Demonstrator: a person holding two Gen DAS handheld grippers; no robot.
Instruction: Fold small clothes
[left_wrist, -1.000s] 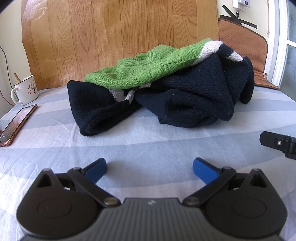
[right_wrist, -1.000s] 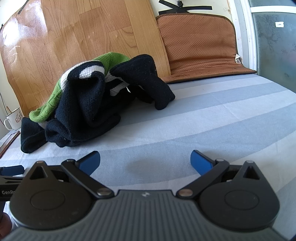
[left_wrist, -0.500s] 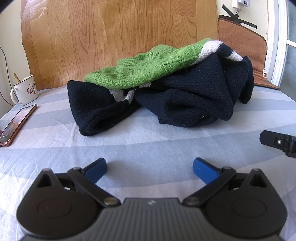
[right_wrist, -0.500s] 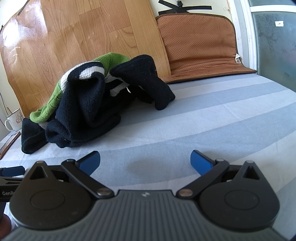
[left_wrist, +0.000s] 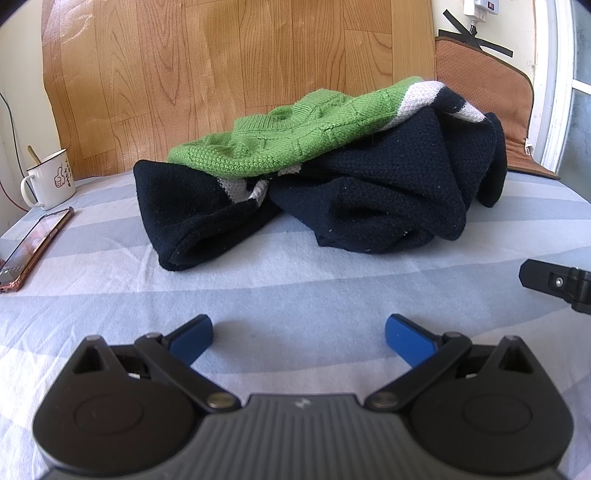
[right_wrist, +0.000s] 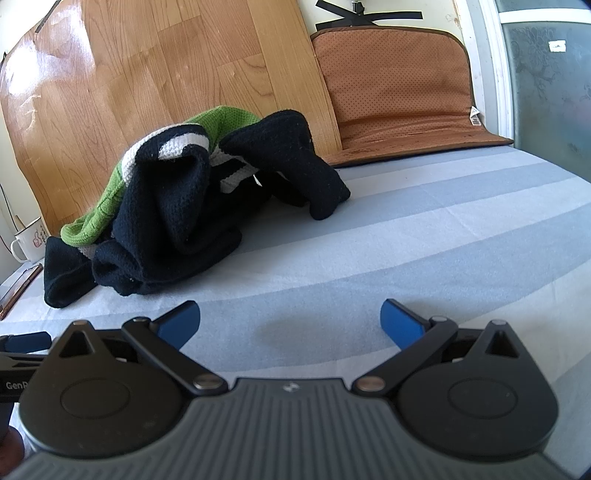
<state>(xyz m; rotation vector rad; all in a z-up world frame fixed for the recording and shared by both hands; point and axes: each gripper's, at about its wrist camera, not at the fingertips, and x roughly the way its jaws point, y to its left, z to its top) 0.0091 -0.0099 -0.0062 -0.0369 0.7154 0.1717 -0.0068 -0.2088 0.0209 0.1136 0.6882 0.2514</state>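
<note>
Nothing has moved since the earlier frames — both tools hold the same spots, sweater untouched. Crumpled knit sweater — navy with a green panel and white stripes — lies bunched on the striped blue surface, toward the back, near the wood-grain board. Left tool hovers low in front of it, blue fingers apart, gripping nothing. Right tool sits to the sweater's right, fingers also spread, nothing held. White mug and a phone lie at the far left edge. Brown cushion leans against the wall, back right.
</note>
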